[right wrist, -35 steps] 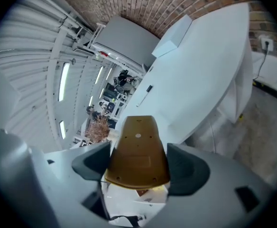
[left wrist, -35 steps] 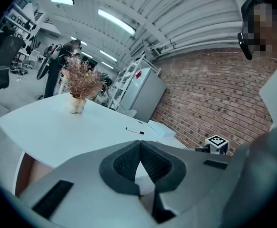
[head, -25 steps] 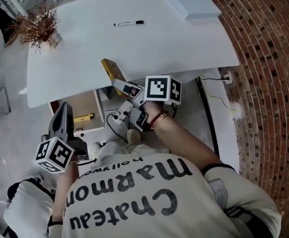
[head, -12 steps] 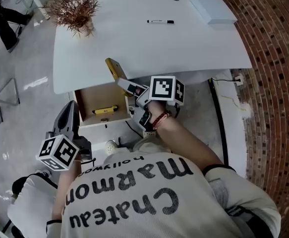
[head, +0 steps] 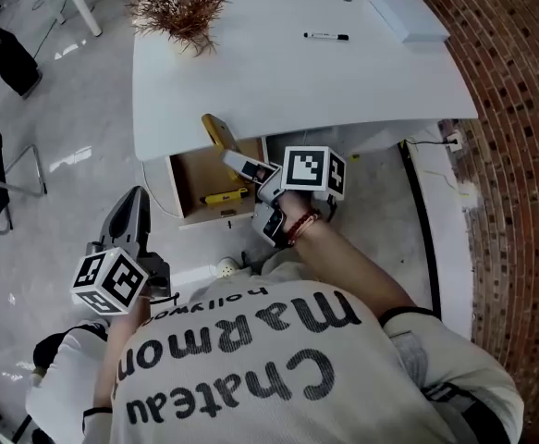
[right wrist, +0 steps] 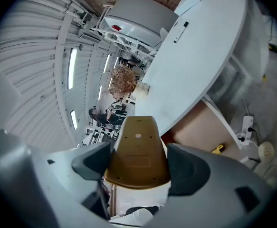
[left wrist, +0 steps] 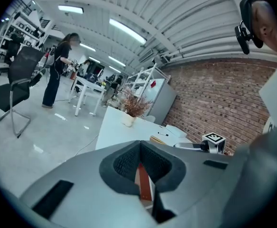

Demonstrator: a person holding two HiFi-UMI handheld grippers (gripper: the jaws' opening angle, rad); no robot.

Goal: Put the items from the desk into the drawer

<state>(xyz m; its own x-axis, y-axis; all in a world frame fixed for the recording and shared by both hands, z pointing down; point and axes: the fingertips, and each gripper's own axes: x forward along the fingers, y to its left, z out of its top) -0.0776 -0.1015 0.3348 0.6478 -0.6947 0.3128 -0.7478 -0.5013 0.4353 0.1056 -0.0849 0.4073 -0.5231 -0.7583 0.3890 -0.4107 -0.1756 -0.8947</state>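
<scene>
Clamping a mustard-yellow wedge-shaped plastic block in the right gripper, long axis toward 11 o'clock, with the open wooden drawer just at 6 o'clock; left gripper closed, empty, farther off.

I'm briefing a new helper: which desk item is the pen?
Find the white desk by the brick wall. Near its far right corner lies a flat white box; in the head view the pen lies just left of it. It is the only thin, dark-ended stick there, unlike the bushy plant.
</scene>
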